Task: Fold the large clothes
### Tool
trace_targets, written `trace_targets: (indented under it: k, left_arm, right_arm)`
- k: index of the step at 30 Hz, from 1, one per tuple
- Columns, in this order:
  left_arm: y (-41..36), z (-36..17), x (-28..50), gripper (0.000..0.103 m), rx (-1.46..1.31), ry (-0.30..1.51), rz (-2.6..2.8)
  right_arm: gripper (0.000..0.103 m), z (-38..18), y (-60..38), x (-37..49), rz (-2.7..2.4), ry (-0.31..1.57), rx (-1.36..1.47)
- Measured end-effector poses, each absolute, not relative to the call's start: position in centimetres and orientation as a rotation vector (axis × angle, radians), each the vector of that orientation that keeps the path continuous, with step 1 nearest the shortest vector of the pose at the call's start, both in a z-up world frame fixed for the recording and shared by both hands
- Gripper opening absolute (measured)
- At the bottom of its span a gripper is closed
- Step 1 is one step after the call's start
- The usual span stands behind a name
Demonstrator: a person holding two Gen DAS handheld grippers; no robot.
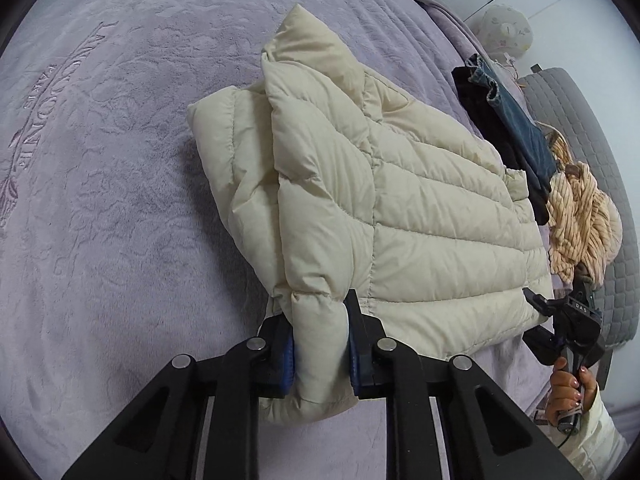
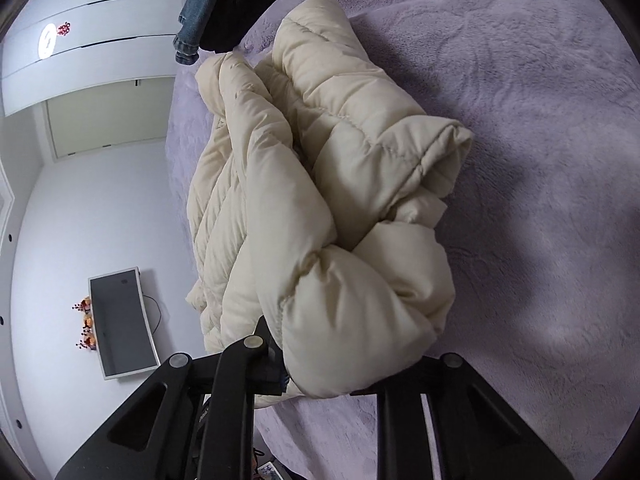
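Note:
A cream quilted puffer jacket point(image 1: 400, 200) lies partly folded on a lilac plush bedspread point(image 1: 120, 200). My left gripper point(image 1: 318, 332) is shut on a puffy fold at the jacket's near edge, with its blue pads point(image 1: 289, 364) pressing in from both sides. At the jacket's right hem corner, my right gripper point(image 1: 540, 312) grips the fabric, held by a hand point(image 1: 568, 392) in a cream sleeve. In the right wrist view the bunched jacket point(image 2: 320, 200) bulges over the right gripper point(image 2: 320, 360). It hides the right finger; the left finger point(image 2: 262, 336) shows against the fabric.
Blue jeans point(image 1: 516, 120), a dark garment point(image 1: 480, 108) and a beige striped knit point(image 1: 580, 216) lie piled at the bed's far right, beside a grey quilted panel point(image 1: 592, 128). The jeans point(image 2: 204, 4) lie beyond the jacket. The bed's edge drops off left of the jacket, towards a screen point(image 2: 120, 324).

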State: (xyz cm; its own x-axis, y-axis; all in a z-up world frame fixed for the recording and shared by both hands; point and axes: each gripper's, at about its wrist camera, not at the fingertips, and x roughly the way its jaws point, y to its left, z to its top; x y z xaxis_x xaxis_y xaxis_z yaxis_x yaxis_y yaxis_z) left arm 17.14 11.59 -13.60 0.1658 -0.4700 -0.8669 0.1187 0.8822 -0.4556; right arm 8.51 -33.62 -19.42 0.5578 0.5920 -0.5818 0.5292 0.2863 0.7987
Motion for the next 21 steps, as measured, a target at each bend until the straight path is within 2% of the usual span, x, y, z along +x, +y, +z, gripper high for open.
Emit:
trace_targets:
  k: [8,9,11,12,13,20,21]
  left_arm:
    - [12.3,-13.8,13.3,0.023,-0.239,1.381,-0.410]
    - [12.3,-13.9,13.0,0.025,-0.227,1.386,-0.391]
    - [12.5,-13.8,12.8,0.042,-0.187,1.403,-0.335]
    - [12.3,-13.5,12.8,0.046,-0.166,1.402,-0.314]
    - [12.4,-13.1,12.6,0.046,-0.151,1.391,-0.307]
    - [14.3,-8.9,13.0,0.046,-0.126,1.261,-0.256]
    - [14.2,-8.5,13.7,0.046,-0.123,1.243,-0.259]
  right_arm:
    - [0.021,-19.5,-33.1,5.1,0.041,1.122,1.345]
    - [0.025,-19.5,-33.0,5.0,0.038,1.138,1.333]
    - [0.038,-19.4,-33.0,4.9,0.000,1.187,1.294]
    - [0.058,-19.3,-33.1,4.7,-0.024,1.211,1.266]
    - [0.067,-18.9,-33.4,4.4,-0.044,1.219,1.235]
    - [0.065,-12.7,-35.7,3.3,-0.174,1.151,0.918]
    - [0.055,-11.5,-35.6,3.8,-0.159,1.126,0.869]
